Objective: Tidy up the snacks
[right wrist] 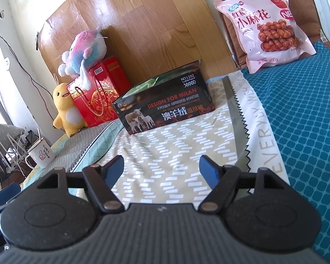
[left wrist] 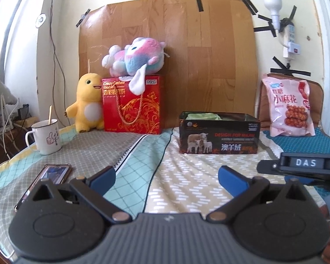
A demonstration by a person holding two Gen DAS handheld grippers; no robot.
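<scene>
My 2 grippers hover low over the bed, both spread and holding nothing: left gripper (left wrist: 167, 176); right gripper (right wrist: 161, 169). The pink bag (right wrist: 264, 26) leans upright against a cushion (right wrist: 231, 37) ahead and to my right; the black box (right wrist: 165, 105), open-topped with something green inside, sits straight ahead, its long side facing me. I judge the right gripper nearer the bag; the bag stands well apart from the box, to its right.

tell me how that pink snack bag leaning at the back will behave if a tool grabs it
The pink snack bag looks soft and puffy, so it would probably crumple and sag when pinched. Its glossy film may slip. The twists pictured on it are likely brittle.
</scene>
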